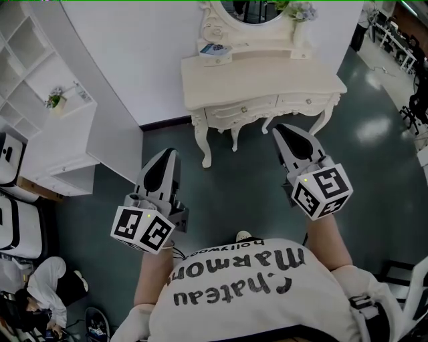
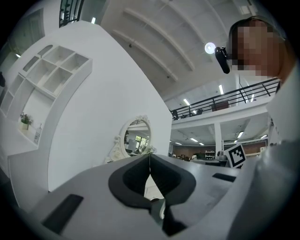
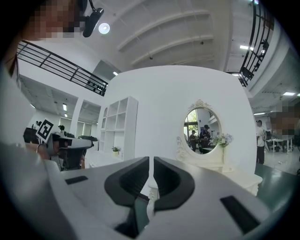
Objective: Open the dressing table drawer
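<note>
My left tongs [image 1: 168, 155] and right tongs [image 1: 284, 131] are both closed on nothing, held level above the floor and well short of the cream counter [image 1: 267, 77]. Its nearer drawer [image 1: 227, 113] sits shut in the front, below the mirror [image 1: 251, 10]. I judge it light, stiff and free-sliding. The small round knob [image 1: 244, 109] is the place to pinch, though likely slippery.

The cream carved desk [image 1: 267, 83] looks smooth and satin-painted. The dark green floor [image 1: 381, 180] is glossy, mirroring lights. The left gripper [image 1: 167, 155] and right gripper [image 1: 285, 129] are matt grey plastic with black rubbery pads [image 2: 132, 179]; the white shirt [image 1: 254, 297] is soft cloth
</note>
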`<state>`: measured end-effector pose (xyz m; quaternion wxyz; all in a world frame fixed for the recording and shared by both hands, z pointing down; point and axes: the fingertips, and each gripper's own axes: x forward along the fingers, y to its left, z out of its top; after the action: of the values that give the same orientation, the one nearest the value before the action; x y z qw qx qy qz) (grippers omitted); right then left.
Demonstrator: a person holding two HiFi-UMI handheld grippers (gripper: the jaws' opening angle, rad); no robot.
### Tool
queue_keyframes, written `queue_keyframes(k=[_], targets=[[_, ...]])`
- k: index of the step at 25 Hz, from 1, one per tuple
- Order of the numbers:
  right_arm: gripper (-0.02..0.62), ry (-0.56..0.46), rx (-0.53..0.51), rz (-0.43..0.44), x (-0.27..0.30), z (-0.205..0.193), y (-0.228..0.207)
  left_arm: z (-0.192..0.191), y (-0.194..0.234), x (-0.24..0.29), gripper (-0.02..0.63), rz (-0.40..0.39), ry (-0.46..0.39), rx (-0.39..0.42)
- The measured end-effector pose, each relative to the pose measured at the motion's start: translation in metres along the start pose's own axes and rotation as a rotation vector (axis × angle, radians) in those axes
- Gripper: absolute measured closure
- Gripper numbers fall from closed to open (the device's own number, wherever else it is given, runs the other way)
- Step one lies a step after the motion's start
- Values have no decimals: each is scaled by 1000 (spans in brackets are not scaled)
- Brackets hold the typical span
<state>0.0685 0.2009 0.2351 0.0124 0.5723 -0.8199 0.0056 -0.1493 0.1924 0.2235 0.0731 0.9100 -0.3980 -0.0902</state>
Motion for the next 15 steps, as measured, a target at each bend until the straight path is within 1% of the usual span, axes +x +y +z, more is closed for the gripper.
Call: queue_keyframes(k=[4, 15], targets=[[549, 6, 2, 6, 11, -5, -26, -7, -2, 27, 583, 3, -8, -1], [549, -1, -10, 9, 29, -6, -72, -14, -4, 76, 583, 1, -29, -3]])
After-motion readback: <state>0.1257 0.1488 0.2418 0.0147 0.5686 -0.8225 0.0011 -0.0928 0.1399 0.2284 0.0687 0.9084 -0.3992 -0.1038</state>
